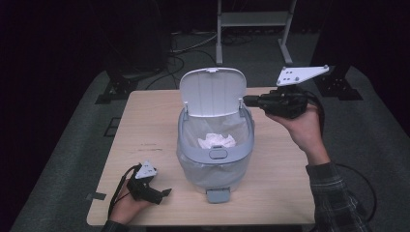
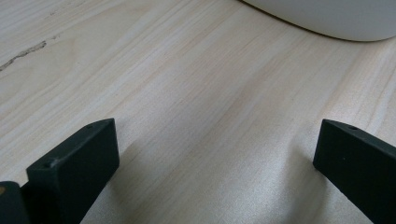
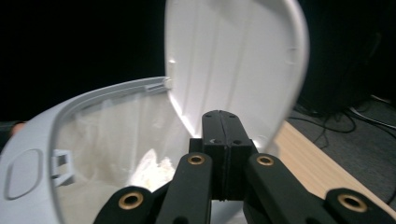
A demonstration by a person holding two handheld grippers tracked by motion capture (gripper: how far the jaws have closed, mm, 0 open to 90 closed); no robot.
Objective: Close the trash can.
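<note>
While my right gripper [image 1: 251,101], jaws clenched empty, nudges the raised lid [image 1: 212,92], crumpled paper [image 1: 216,140] already lies inside the bin [image 1: 215,164]; closing seems left. Left gripper [image 2: 215,154] rests released on bare surface [image 2: 187,70]. Right gripper view: lid edge touching, open floor beyond.

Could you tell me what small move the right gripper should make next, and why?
Probably nudge the raised lid forward and down to close it: the right gripper, jaws shut, sits at the lid's edge, and crumpled paper already lies inside the lined bin.
</note>
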